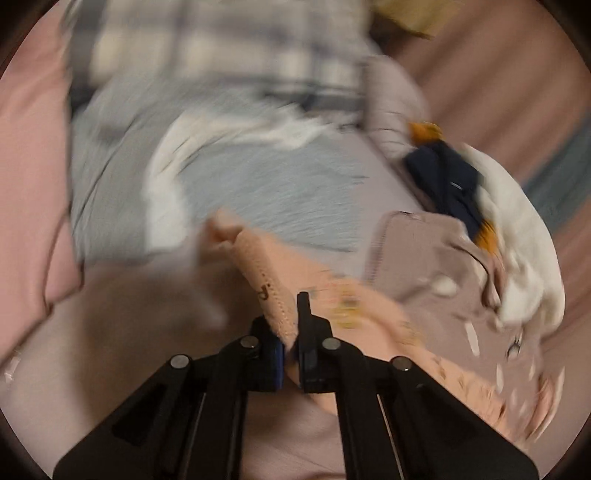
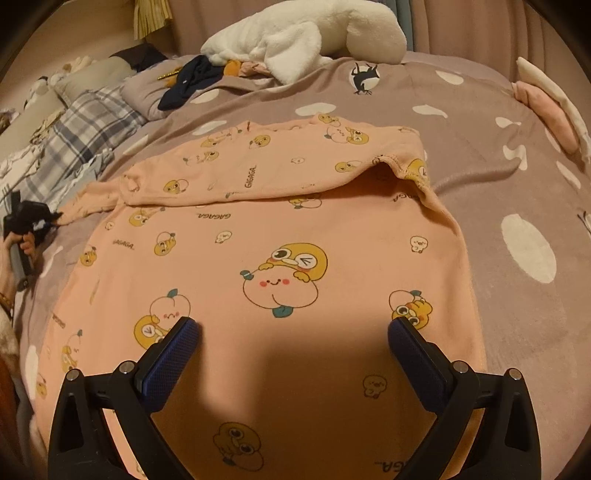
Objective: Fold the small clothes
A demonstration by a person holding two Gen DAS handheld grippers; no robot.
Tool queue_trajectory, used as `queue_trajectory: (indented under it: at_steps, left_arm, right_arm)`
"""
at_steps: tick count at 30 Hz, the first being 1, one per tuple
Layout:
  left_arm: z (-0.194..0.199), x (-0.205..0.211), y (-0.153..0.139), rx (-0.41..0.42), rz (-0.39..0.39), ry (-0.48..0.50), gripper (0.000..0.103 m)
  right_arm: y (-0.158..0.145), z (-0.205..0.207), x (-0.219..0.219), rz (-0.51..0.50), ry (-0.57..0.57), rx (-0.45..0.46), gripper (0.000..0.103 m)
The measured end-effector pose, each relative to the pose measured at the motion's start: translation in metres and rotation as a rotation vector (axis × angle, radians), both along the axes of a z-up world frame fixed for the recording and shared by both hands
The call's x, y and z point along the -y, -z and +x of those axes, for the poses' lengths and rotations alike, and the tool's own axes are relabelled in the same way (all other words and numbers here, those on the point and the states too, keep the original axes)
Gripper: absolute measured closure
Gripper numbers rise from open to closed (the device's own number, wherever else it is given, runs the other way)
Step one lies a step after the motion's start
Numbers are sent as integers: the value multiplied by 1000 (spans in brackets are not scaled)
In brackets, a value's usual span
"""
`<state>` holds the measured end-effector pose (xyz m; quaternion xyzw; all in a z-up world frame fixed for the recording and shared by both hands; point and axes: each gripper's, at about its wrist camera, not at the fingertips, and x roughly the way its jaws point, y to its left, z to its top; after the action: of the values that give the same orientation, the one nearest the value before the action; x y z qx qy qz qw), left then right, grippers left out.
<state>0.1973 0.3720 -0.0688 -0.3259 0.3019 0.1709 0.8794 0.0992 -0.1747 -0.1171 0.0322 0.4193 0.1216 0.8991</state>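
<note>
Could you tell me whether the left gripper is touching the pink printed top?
Touching. The left wrist view shows the left gripper shut on a hemmed edge of the pink printed top, the fabric pinched between its pads.

I count one pink printed garment (image 2: 280,236) on the one mauve spotted blanket (image 2: 509,184). I see two grippers, my left gripper (image 1: 291,332) and right gripper (image 2: 293,332). Further back I count one white plush toy (image 2: 306,33), one dark navy cloth (image 2: 192,79) and one plaid cloth (image 2: 85,125).

The shirt (image 2: 280,236) lay on the bed (image 2: 517,177), mid-frame. A plush toy (image 2: 303,33) sat behind it, upper centre; a checked cloth (image 2: 85,122) lay upper left.
</note>
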Motion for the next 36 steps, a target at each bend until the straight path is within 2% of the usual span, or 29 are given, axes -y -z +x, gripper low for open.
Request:
queue_trajectory:
  at_steps: [4, 6, 9, 10, 13, 15, 16, 19, 21, 23, 24, 25, 26, 27, 28, 29, 31, 33, 36]
  left_arm:
    - [10, 58, -47, 31, 85, 103, 101]
    - [19, 104, -69, 57, 114, 163, 101]
    - [36, 177, -81, 85, 141, 271, 101]
    - [44, 211, -80, 90, 124, 328, 101]
    - [66, 292, -66, 96, 27, 472, 100]
    - [81, 351, -45, 64, -40, 545, 100]
    - [89, 379, -35, 43, -48, 574, 100]
    - [104, 454, -1, -40, 9, 638, 100]
    - [108, 498, 26, -105, 33, 701, 99]
    - [107, 519, 36, -133, 65, 705, 93]
    - [106, 526, 35, -111, 78, 704, 79]
    - [103, 530, 32, -97, 55, 719, 56]
    - [106, 532, 31, -92, 3, 744, 44]
    - [108, 533, 28, -88, -81, 782, 25]
    - [112, 532, 26, -86, -124, 799, 19]
    - [109, 529, 23, -80, -155, 811, 19]
    - [101, 527, 11, -58, -117, 812, 19]
    - [96, 527, 1, -52, -93, 816, 19]
    - [76, 527, -15, -40, -126, 906, 17]
  right_arm:
    - [-8, -9, 9, 59, -23, -7, 1]
    - [-17, -18, 15, 62, -26, 13, 1]
    - [-31, -31, 28, 67, -33, 59, 1]
    - [-34, -34, 34, 75, -32, 67, 1]
    - [-40, -44, 57, 115, -15, 81, 1]
    - [-41, -47, 72, 139, 11, 90, 1]
    - [-40, -48, 80, 146, 37, 83, 1]
    - [-30, -52, 102, 186, 60, 47, 1]
    - [-24, -54, 112, 168, 53, 66, 1]
    - [-20, -50, 121, 141, 102, 56, 1]
    - [-18, -49, 126, 155, 110, 53, 1]
    - [-17, -48, 132, 195, 97, 51, 1]
    - [-15, -47, 138, 234, 84, 38, 1]
    - [-14, -46, 142, 254, 88, 25, 1]
    - [-15, -47, 144, 256, 96, 23, 1]
    - [-16, -48, 146, 251, 102, 31, 1]
    - [-19, -48, 145, 240, 109, 58, 1]
    - [-18, -46, 144, 272, 98, 51, 1]
    - [-17, -45, 137, 296, 67, 37, 1]
